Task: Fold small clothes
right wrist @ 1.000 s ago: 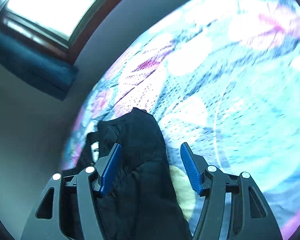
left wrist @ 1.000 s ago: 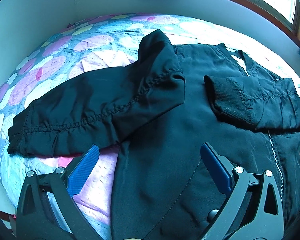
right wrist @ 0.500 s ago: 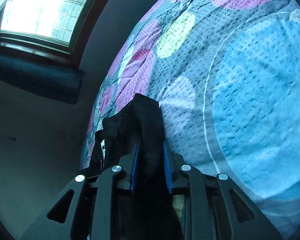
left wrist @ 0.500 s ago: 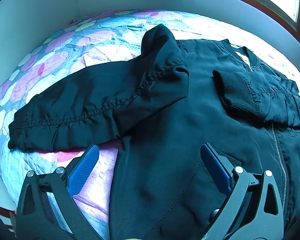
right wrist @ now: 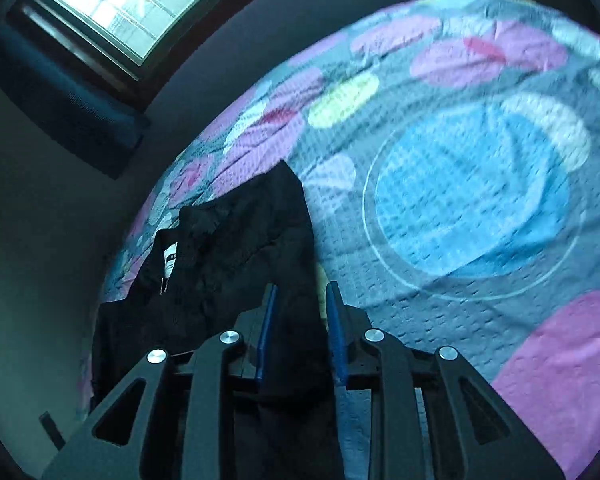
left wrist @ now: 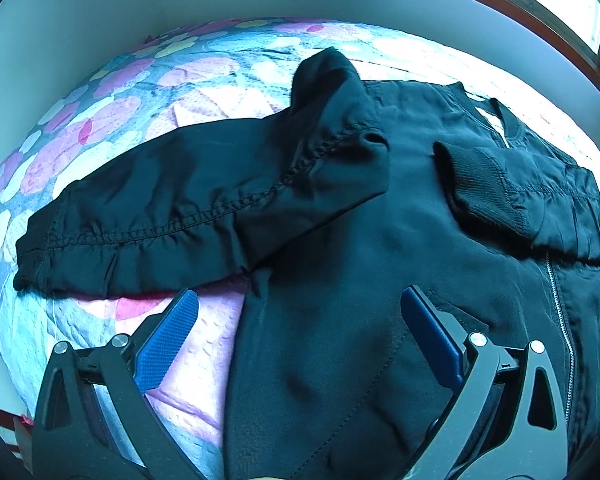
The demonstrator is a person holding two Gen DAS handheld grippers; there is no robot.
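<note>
While black zip-up jacket (left wrist: 340, 280) lies on dotted bedspread (left wrist: 140, 92), left gripper (left wrist: 296, 320) wide apart; right gripper (right wrist: 300, 320) pinching jacket cloth.

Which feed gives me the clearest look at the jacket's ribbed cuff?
The left wrist view: the ribbed cuff lies in full sight, folded across the black jacket front. The right wrist view shows only a dark bunch of jacket fabric clamped in the right gripper; no cuff is discernible there.

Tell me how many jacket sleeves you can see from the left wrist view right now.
2: the left sleeve stretches out across the bedspread; the right sleeve lies folded over the jacket chest.
</note>
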